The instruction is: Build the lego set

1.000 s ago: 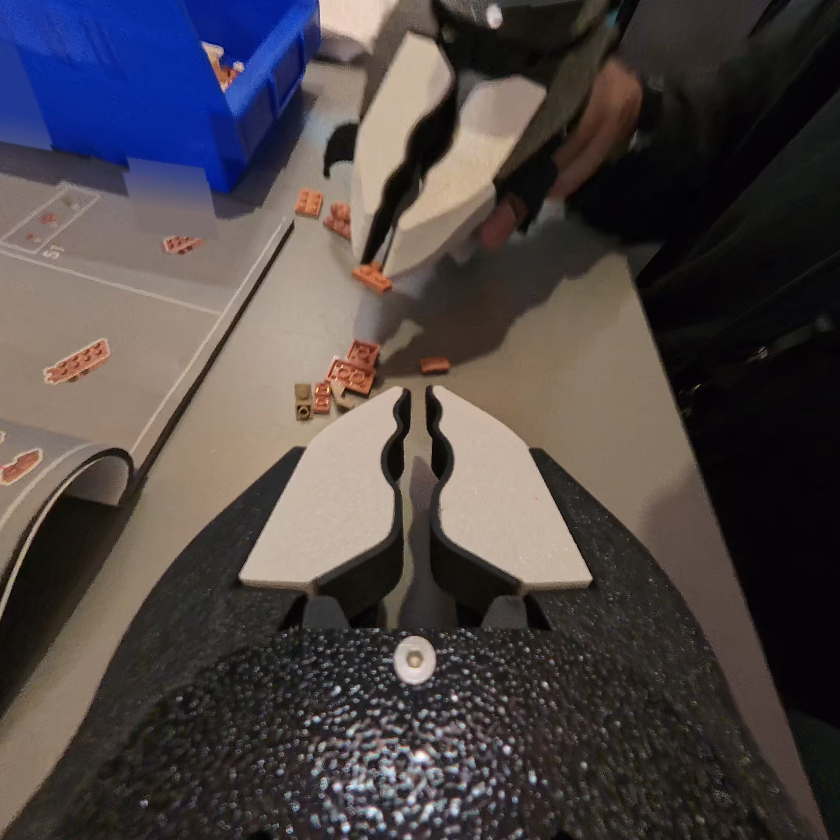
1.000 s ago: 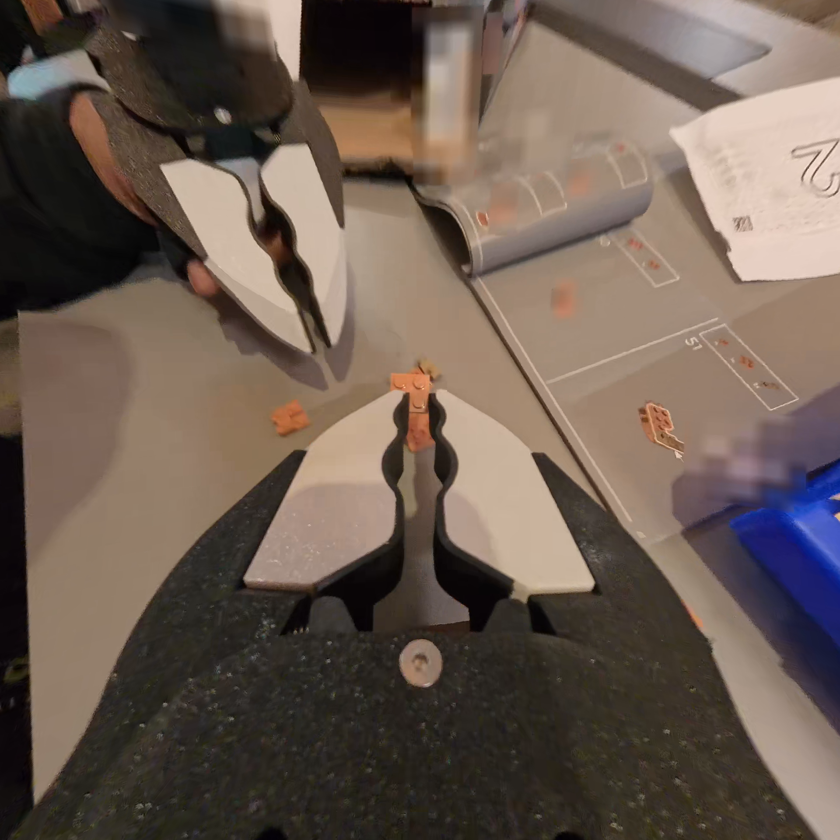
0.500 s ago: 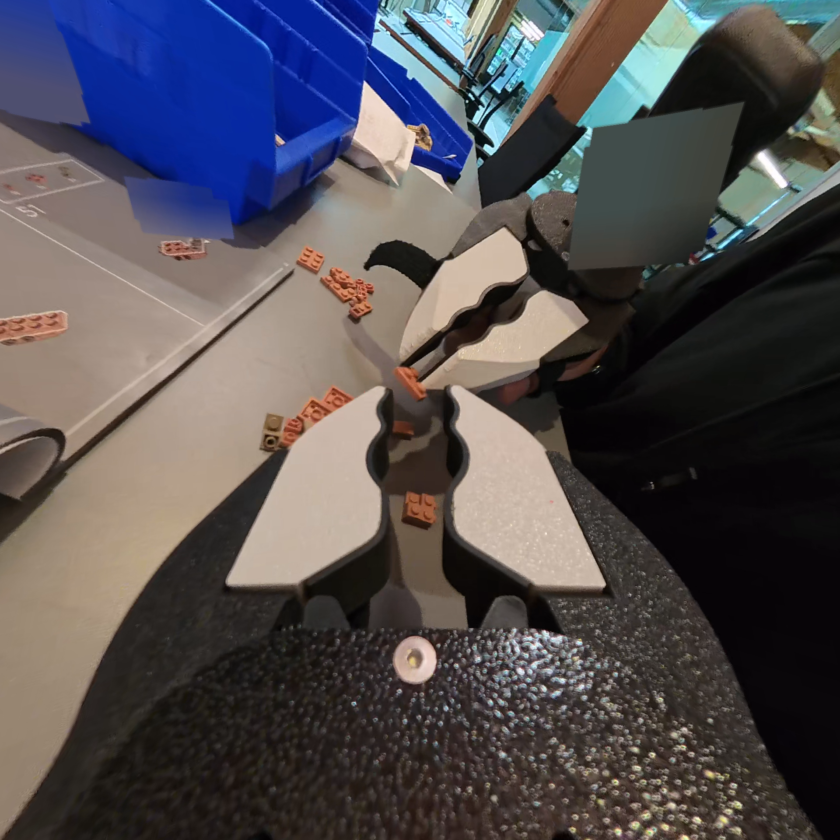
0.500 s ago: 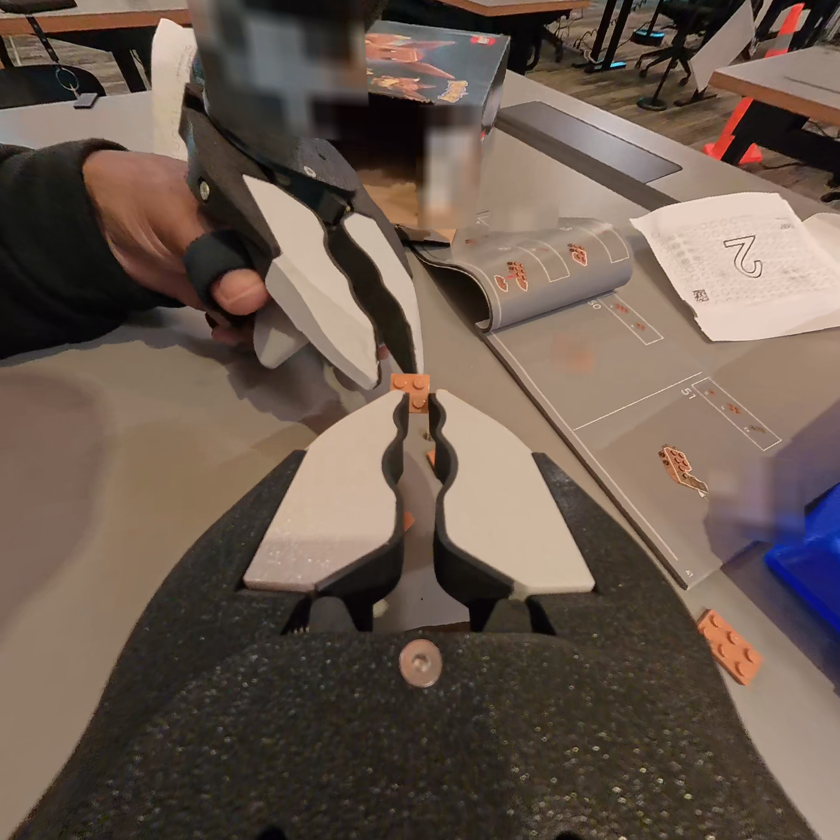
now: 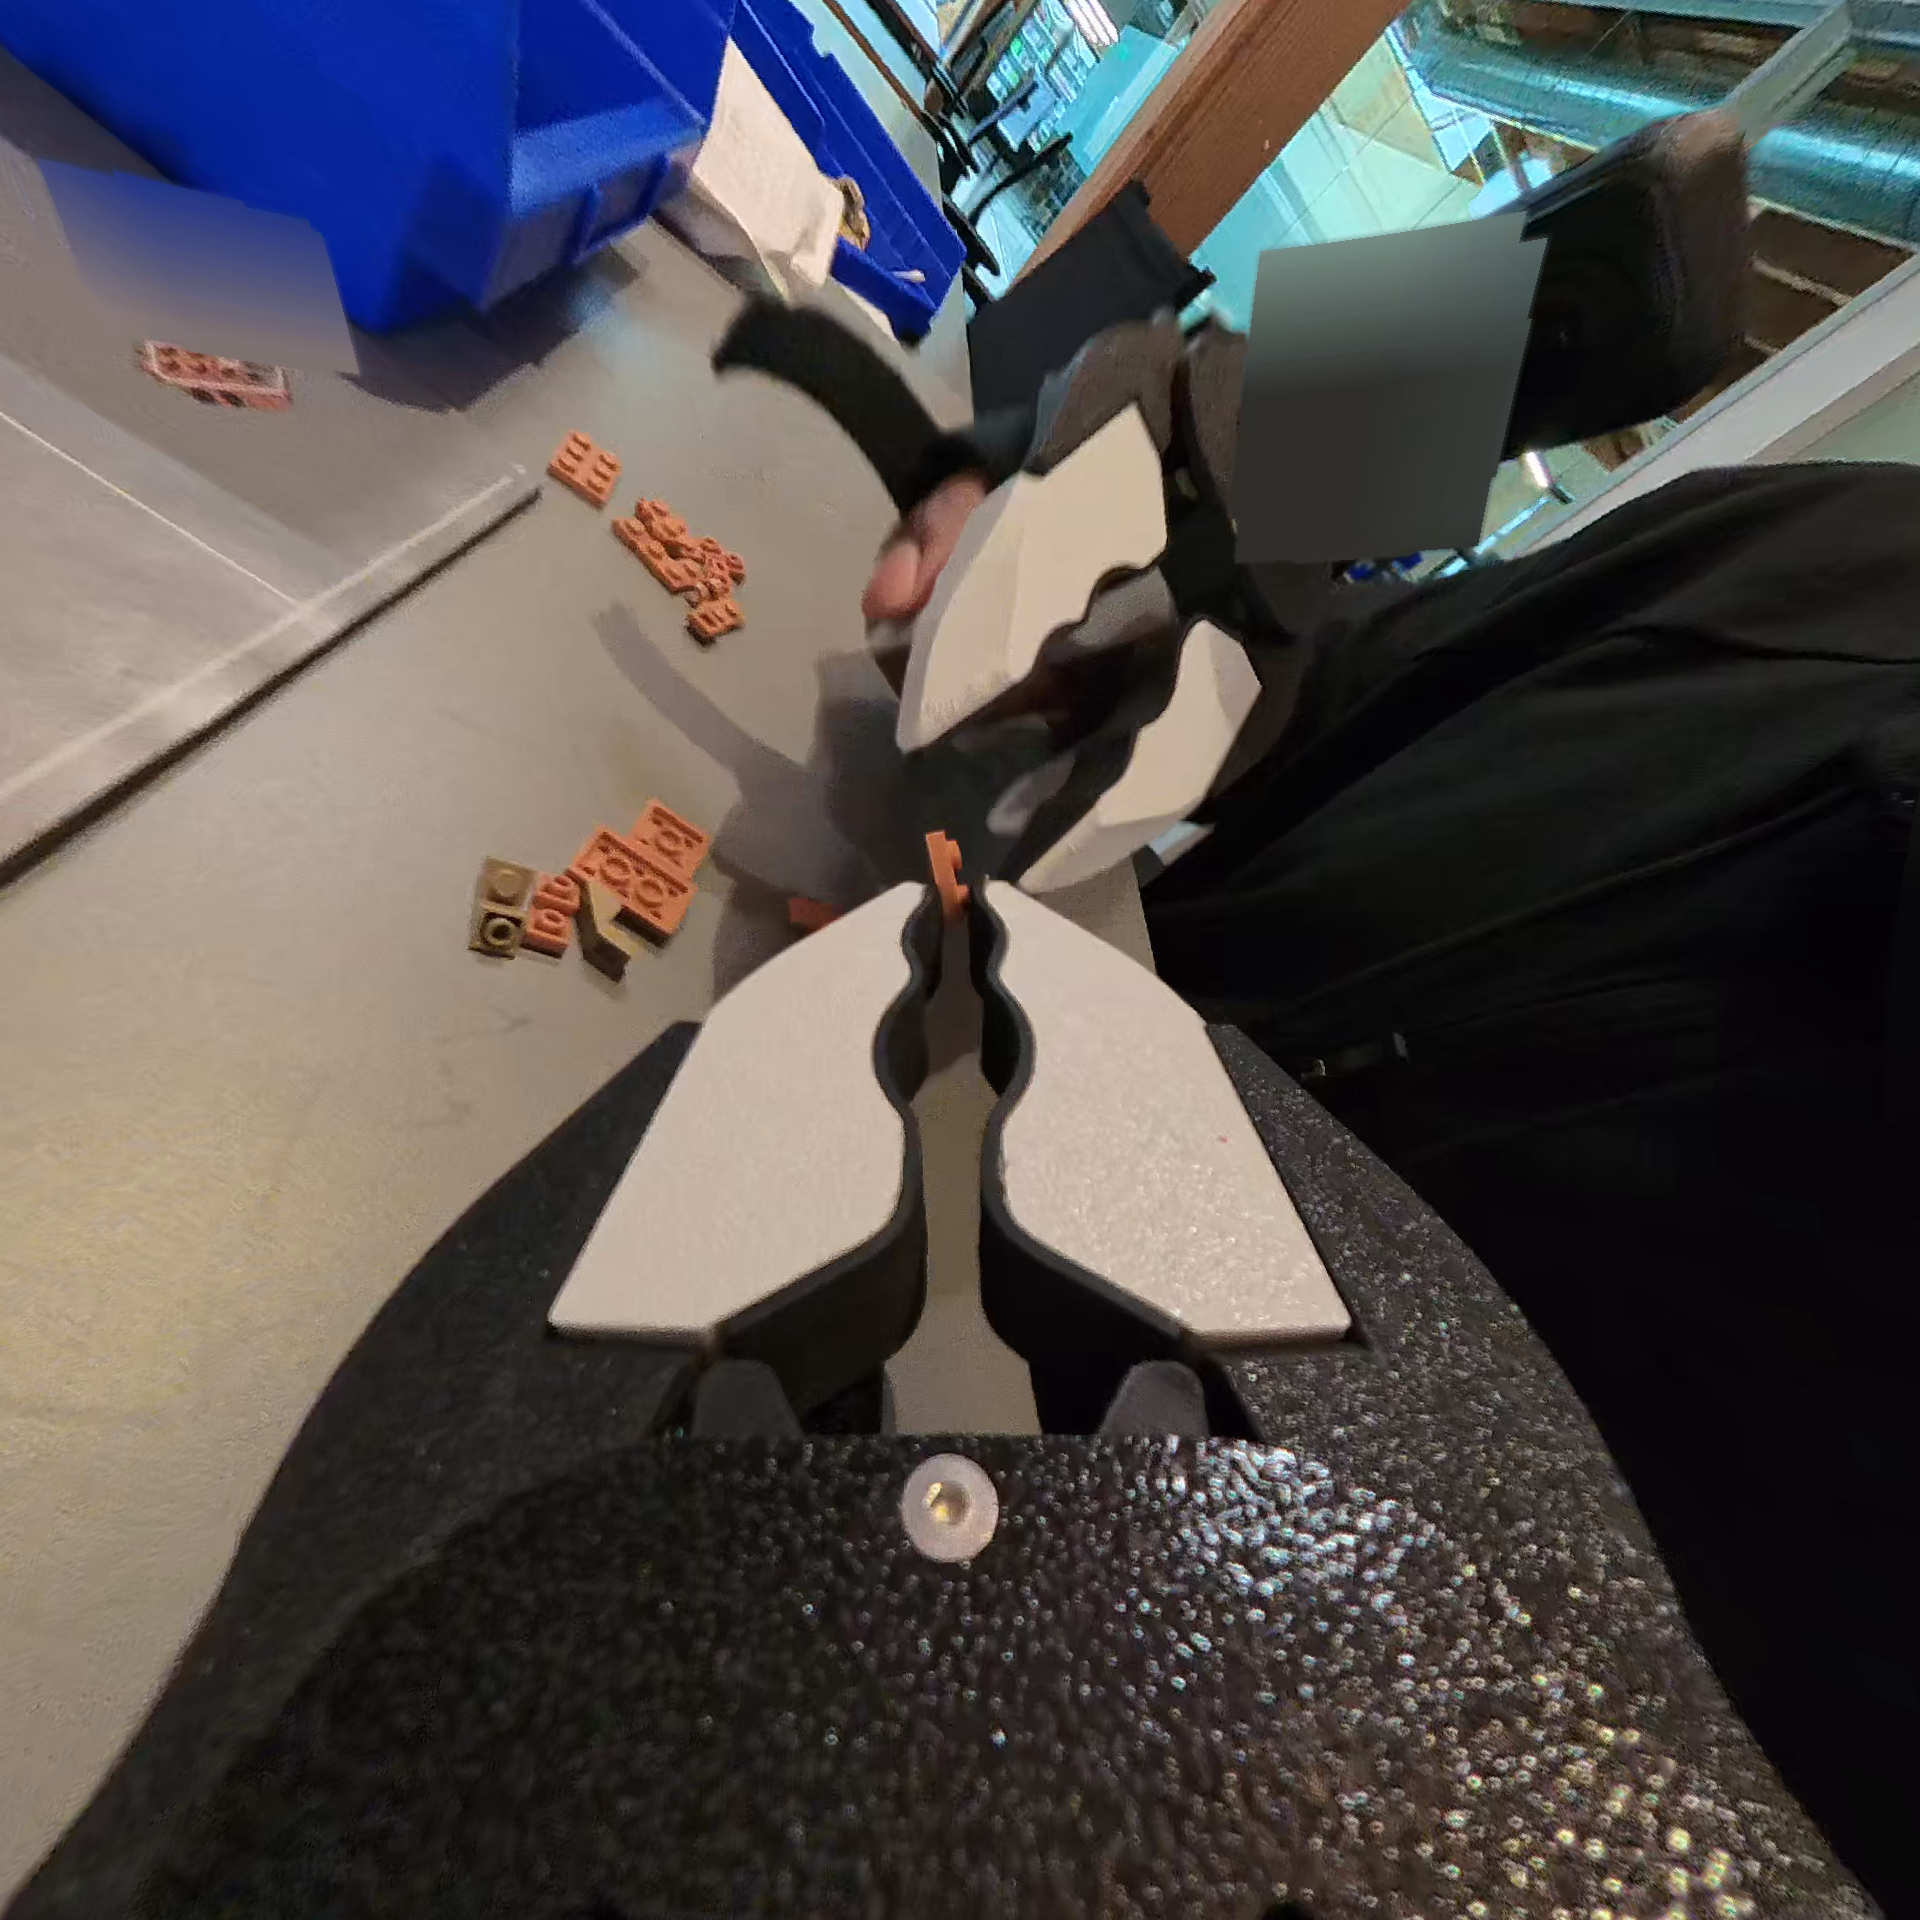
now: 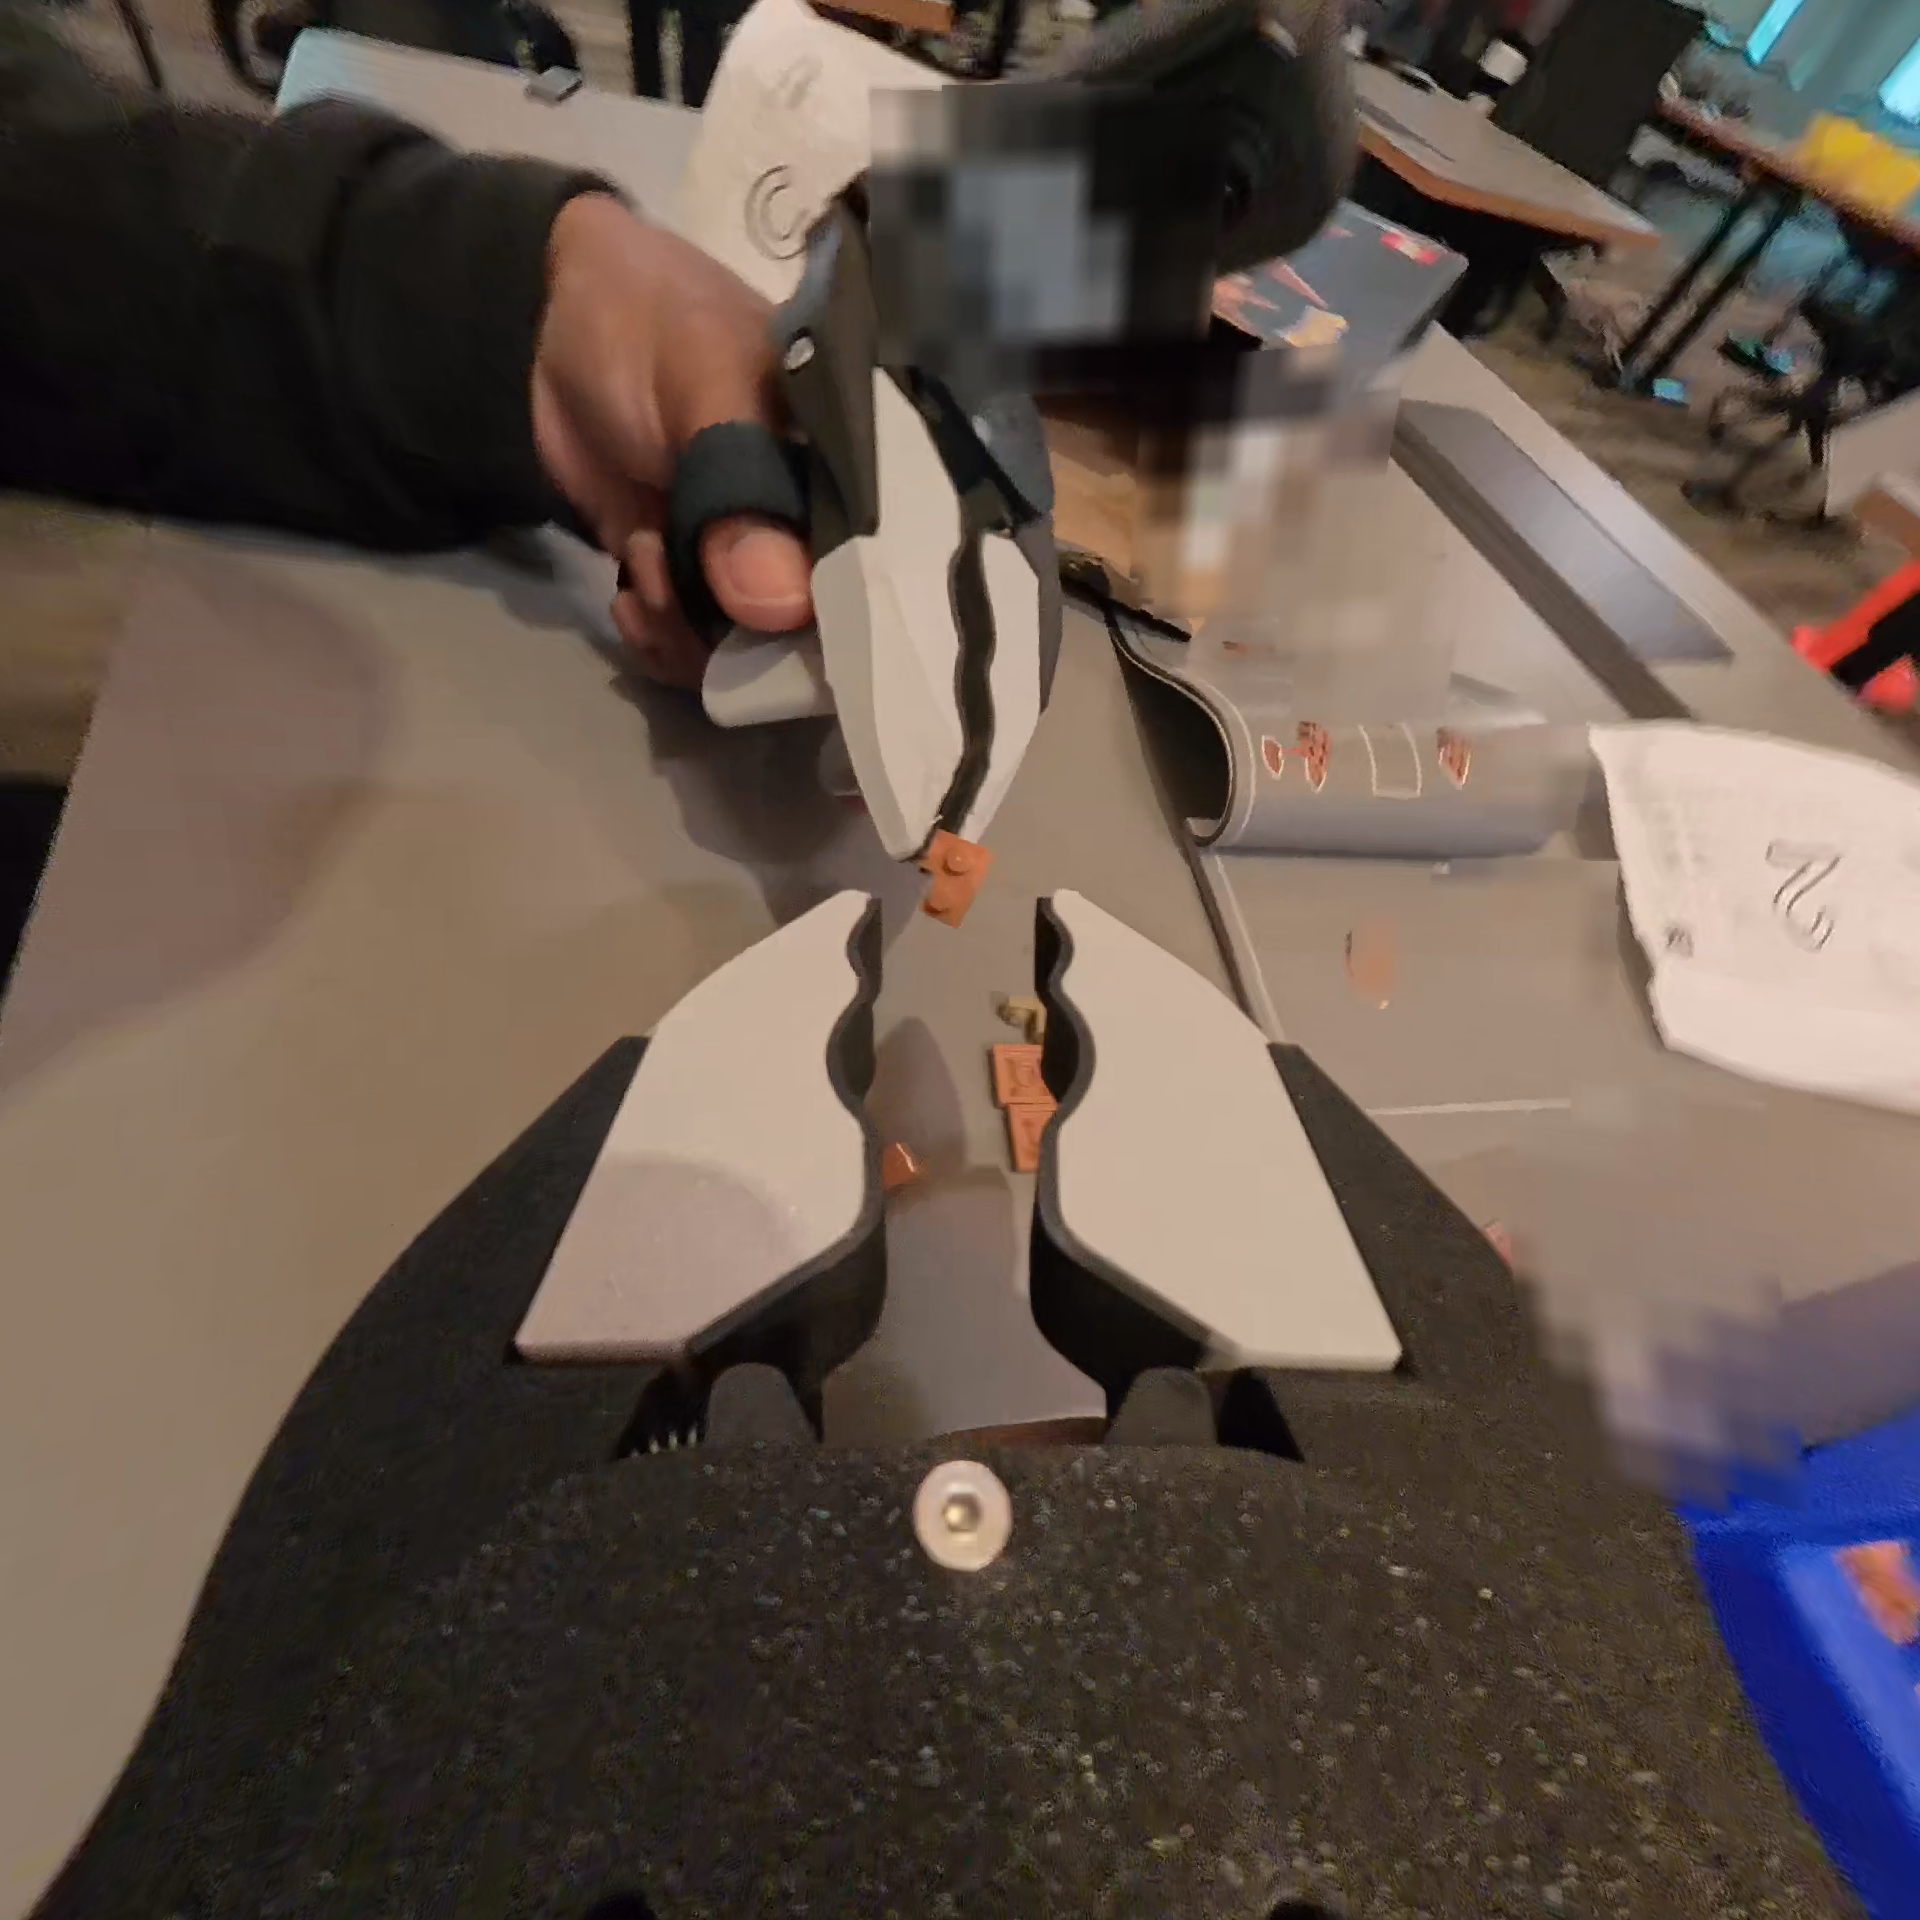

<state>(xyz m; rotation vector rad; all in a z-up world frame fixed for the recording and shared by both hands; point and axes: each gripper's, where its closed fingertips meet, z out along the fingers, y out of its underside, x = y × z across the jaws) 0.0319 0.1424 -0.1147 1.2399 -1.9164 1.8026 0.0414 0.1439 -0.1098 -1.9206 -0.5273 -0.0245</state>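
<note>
My left gripper (image 5: pixel 951 906) is shut on a small orange brick plate (image 5: pixel 945 868), pinched edge-on at its fingertips above the grey table (image 5: pixel 208 1143). The right wrist view shows the same plate (image 6: pixel 956 881) hanging from the left gripper's closed tips (image 6: pixel 940 831). My right gripper (image 6: pixel 956 914) is open just below and around the plate, its pads apart from it. It also shows in the left wrist view (image 5: pixel 977 805), open, just beyond the plate. A person's hand (image 6: pixel 665 416) holds the left gripper.
Loose orange and tan pieces (image 5: pixel 613 888) lie on the table left of the grippers, with another cluster (image 5: pixel 681 561) farther back. Blue bins (image 5: pixel 416 135) stand behind a grey printed mat (image 5: pixel 156 623). A rolled mat end (image 6: pixel 1403 769) and a white paper sheet (image 6: pixel 1787 904) lie to the right. Only a small space, under 4 cm, lies between the two pairs of fingers.
The right gripper held the orange plate and brought it up to the left gripper. The left opened, then shut on the plate; the right opened and let go.
</note>
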